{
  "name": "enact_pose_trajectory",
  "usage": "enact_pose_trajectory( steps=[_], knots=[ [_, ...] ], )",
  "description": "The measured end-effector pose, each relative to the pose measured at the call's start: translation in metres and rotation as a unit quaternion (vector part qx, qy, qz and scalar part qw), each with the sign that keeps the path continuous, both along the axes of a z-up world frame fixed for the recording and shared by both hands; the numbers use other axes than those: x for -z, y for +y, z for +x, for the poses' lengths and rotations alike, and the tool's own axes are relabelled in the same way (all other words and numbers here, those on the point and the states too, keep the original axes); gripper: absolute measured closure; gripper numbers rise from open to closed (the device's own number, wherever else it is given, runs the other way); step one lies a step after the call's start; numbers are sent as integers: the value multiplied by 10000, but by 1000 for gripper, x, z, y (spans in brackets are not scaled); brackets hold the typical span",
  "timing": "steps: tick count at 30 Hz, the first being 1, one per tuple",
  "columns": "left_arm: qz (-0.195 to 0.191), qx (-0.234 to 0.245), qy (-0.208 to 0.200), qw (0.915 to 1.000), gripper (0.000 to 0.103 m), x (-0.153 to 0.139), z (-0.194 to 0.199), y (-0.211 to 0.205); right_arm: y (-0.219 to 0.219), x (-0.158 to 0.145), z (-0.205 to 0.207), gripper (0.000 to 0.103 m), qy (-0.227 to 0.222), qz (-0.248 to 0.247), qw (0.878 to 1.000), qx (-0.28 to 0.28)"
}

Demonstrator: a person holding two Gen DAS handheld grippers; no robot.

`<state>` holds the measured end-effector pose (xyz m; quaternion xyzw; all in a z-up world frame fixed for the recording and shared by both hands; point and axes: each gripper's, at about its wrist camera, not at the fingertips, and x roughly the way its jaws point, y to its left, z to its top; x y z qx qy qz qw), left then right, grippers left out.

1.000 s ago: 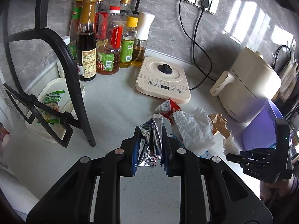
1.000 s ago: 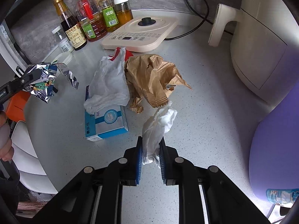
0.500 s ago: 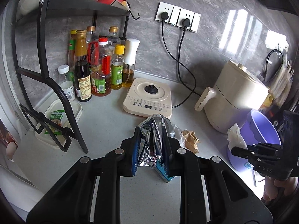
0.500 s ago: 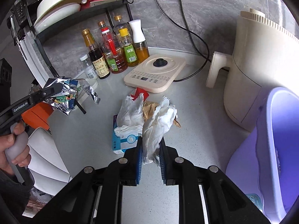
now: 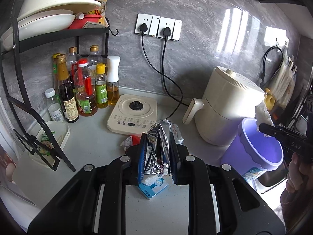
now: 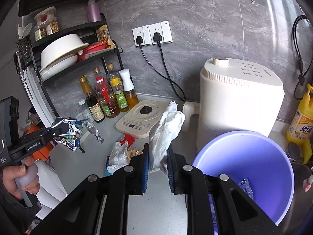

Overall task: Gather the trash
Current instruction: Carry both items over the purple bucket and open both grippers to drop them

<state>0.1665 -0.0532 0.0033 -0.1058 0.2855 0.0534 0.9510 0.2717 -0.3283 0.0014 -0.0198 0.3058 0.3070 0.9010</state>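
Between the blue pads of my right gripper (image 6: 158, 163) sits a crumpled white tissue (image 6: 166, 129), pinched at its lower end, its loose top standing up ahead of the fingers. To drop it cleanly I judge I should carry it right, over the mouth of the purple bin (image 6: 244, 156) just beside the gripper, and let go only once the whole wad clears the rim. My left gripper (image 5: 158, 157) pinches a crinkled foil wrapper (image 5: 159, 148), creased and shiny, above the bench (image 5: 93, 143). Below it lie a blue box (image 5: 153, 188) and more scraps.
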Motion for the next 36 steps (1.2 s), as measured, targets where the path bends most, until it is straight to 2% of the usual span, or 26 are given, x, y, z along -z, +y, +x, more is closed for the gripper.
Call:
enact_pose_trajectory(
  steps=[2, 4, 5, 6, 14, 19, 24, 28, 32, 36],
  knots=[
    [13, 80, -28, 10000, 82, -2, 4, -9, -16, -5, 3, 83, -32, 68, 9998, 169],
    [6, 164, -61, 9998, 82, -4, 8, -18, -31, -11, 2, 72, -209, 75, 9990, 375],
    [6, 214, -76, 9997, 82, -5, 10, -23, -37, -13, 0, 54, -334, 107, 9984, 435],
    [21, 270, -88, 9996, 82, -7, 12, -29, -44, -16, -2, 46, -448, 142, 9976, 501],
    [26, 779, -283, 9966, 82, -19, 32, -78, -94, -18, -7, 36, -438, 167, 9948, 903],
    [20, 1173, -295, 9927, 82, -22, 48, -112, -130, -17, -10, 35, -411, 135, 9915, 1223],
    [-5, 1580, -320, 9869, 82, -27, 66, -149, -160, -15, -15, 35, -383, 176, 9883, 1468],
    [122, 1910, -289, 9811, 82, -30, 79, -182, -182, -11, -21, 35, -396, 228, 9860, 1604],
    [163, 2191, -249, 9753, 82, -31, 88, -210, -193, -10, -32, 32, -526, 327, 9866, 1513],
    [146, 2382, -231, 9708, 79, -31, 93, -230, -201, -4, -33, 32, -439, 342, 9862, 1561]
  ],
)
